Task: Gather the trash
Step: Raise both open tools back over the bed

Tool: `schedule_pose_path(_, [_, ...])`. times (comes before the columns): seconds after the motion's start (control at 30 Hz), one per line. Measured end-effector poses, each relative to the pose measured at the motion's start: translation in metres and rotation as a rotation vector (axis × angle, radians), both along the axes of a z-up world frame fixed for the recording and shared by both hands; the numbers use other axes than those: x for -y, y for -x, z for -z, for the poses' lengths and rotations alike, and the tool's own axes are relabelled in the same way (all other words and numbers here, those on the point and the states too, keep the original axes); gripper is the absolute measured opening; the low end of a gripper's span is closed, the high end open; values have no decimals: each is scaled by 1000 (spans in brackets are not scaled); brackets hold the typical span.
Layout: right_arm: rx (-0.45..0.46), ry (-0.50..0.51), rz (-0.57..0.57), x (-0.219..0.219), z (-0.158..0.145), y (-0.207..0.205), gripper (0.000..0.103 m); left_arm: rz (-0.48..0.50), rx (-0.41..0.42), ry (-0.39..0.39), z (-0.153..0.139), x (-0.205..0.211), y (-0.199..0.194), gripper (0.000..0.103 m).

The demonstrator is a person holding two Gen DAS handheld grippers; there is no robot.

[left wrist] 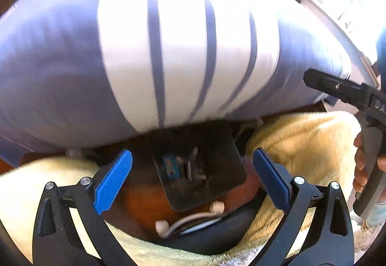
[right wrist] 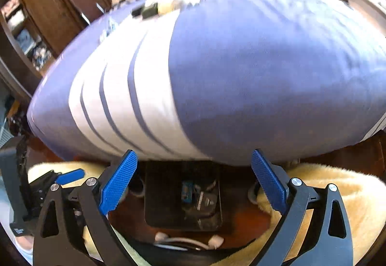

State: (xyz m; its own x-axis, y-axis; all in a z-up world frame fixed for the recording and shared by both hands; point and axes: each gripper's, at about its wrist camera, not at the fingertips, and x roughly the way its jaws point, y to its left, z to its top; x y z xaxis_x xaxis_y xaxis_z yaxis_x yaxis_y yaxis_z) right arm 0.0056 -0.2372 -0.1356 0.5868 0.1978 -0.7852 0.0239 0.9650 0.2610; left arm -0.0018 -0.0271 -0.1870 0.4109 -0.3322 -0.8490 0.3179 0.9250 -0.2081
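A black bin [left wrist: 224,169] stands on the wooden floor at the foot of the bed, with several bits of trash [left wrist: 179,167] inside; it also shows in the right wrist view [right wrist: 164,193]. More trash [right wrist: 166,4] lies far back on the blue and white striped bedspread [right wrist: 241,73]. My left gripper [left wrist: 193,179] is open and empty, low in front of the bin. My right gripper [right wrist: 193,181] is open and empty, also just in front of the bin. The right gripper's arm [left wrist: 342,87] shows at the right of the left wrist view.
The bed [left wrist: 168,49] fills the upper part of both views. Cream fluffy rugs [left wrist: 301,145] lie on either side of the bin. White earphones [left wrist: 188,220] lie by a dark object on the floor. A wooden wardrobe [right wrist: 60,1] stands at the back left.
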Motion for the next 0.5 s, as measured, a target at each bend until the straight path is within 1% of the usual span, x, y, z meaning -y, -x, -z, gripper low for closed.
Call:
schedule_pose_path(0.13, [61,-3,22,14,-24,-11,96,-30,86,7,-33,-13,-7,95])
schedule_pose_path(0.27, [117,15,32,21,-45,-23,97,-63,153,-19,-59,-23,-25,95])
schedule_pose_path(0.4, [151,36,38,25,-61,-47,97,-84,192,-41,-75,-30,-50,95])
schedule_pose_path(0.5, [161,48,38,22,-65,-63,97,-99,209,-53,-84,-32,-69,95])
